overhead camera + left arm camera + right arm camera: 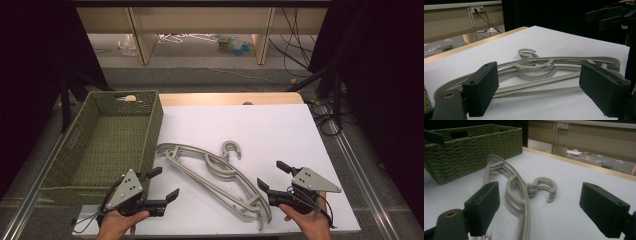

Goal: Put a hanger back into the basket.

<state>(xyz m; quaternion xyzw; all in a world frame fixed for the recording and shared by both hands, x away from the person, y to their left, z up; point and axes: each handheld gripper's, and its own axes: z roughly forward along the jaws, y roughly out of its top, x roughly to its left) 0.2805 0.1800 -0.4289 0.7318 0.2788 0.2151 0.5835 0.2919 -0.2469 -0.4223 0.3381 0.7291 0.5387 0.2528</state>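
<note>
Two hangers: grey plastic hangers [215, 177] lie stacked on the white worktop [270, 130], lower middle of the high view, hooks toward the centre.
Basket: green woven basket [107, 145] at the left of the frame, holding no hangers, just beside the hangers' upper-left ends.
Left gripper [165, 186]: fingers spread wide, holding nothing, near the hangers' left side at the bottom left.
Right gripper [272, 176]: fingers equally wide, gripping nothing, close to the hangers' lower-right ends.
Progress: nothing lifted yet, I'd judge; the hangers likely go into the basket, so both the pick-up and the placing remain.
</note>
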